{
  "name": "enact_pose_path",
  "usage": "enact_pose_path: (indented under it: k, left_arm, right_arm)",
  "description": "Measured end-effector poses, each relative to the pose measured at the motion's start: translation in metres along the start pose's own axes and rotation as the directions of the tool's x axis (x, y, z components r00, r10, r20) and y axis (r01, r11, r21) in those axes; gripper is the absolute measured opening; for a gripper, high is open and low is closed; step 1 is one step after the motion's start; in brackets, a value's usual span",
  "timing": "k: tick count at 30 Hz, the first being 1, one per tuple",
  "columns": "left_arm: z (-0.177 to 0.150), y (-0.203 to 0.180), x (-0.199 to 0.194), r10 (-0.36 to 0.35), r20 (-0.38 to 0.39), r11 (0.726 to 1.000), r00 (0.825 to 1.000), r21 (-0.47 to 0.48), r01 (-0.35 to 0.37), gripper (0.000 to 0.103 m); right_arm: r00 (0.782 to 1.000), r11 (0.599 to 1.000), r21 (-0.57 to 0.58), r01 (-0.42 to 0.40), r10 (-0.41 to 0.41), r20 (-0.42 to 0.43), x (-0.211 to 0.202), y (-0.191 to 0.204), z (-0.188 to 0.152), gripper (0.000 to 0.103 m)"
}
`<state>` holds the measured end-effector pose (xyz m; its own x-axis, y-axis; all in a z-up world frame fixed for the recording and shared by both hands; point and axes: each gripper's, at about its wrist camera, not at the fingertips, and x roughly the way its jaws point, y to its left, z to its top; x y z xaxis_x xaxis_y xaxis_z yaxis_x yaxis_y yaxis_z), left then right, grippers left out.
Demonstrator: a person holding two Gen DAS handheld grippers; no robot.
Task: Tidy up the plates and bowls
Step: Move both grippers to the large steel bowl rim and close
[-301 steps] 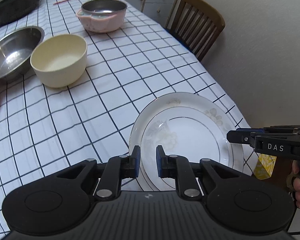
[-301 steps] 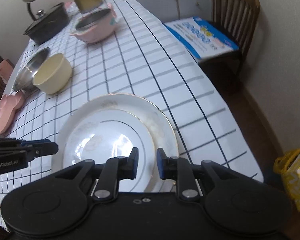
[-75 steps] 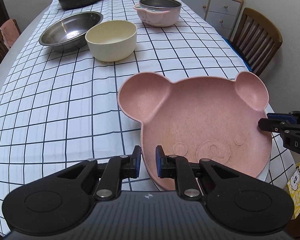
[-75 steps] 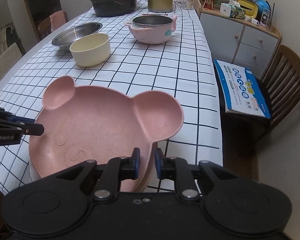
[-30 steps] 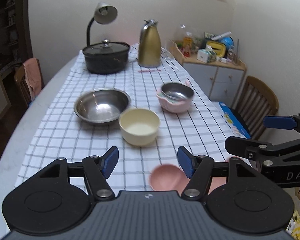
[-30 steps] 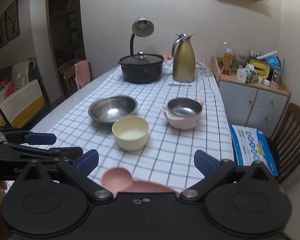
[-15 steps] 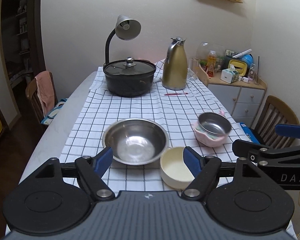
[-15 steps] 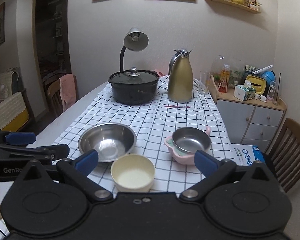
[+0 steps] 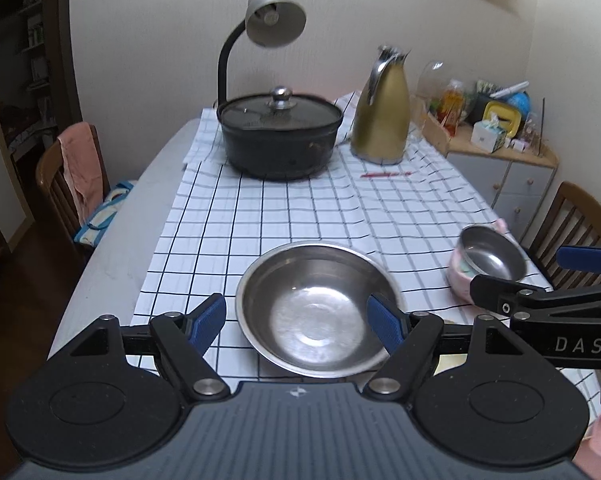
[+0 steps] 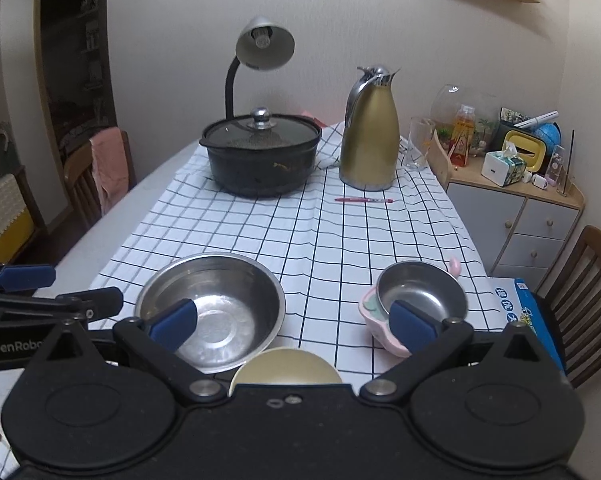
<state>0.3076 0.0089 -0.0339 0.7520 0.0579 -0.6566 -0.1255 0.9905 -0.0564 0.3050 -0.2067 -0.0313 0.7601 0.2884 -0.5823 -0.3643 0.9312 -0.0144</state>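
Round shiny steel bowl (image 9: 314,312); checked cloth (image 9: 300,216).

Both wrist views side by side, angled down the table (image 9: 260,216), sharing steel bowl (image 9: 316,312).

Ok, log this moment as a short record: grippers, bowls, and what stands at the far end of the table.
left gripper: open, empty
right gripper: open, empty
large steel bowl: on the checked cloth, empty
cream bowl: nearest, partly hidden
pink bowl: holds a small steel bowl
far end: black lidded pot, gold jug, lamp
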Motion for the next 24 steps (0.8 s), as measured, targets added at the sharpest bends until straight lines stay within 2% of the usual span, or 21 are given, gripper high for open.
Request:
enact_pose_path:
  k: [11, 16, 21, 24]
  left_arm:
    - [0.010, 0.038, 0.082, -0.005, -0.116, 1.000, 0.993, -0.030, 0.002, 0.077]
    - [0.009, 0.048, 0.115, -0.027, -0.182, 0.999, 0.983, -0.050, 0.019, 0.077]
    - [0.005, 0.053, 0.142, -0.030, -0.234, 0.999, 0.972, -0.047, 0.019, 0.077]
    - [0.003, 0.056, 0.154, -0.032, -0.257, 0.998, 0.966, -0.053, 0.019, 0.077]
  right_arm:
    - [0.993, 0.999, 0.001, 0.052, -0.051, -0.110, 0.081, 0.011, 0.013, 0.102]
    - [0.984, 0.999, 0.028, 0.025, -0.020, -0.178, 0.113, 0.011, 0.016, 0.101]
    - [0.967, 0.998, 0.052, 0.027, -0.013, -0.256, 0.143, 0.014, 0.013, 0.095]
    - [0.953, 0.996, 0.081, 0.034, -0.008, -0.302, 0.160, 0.012, 0.009, 0.088]
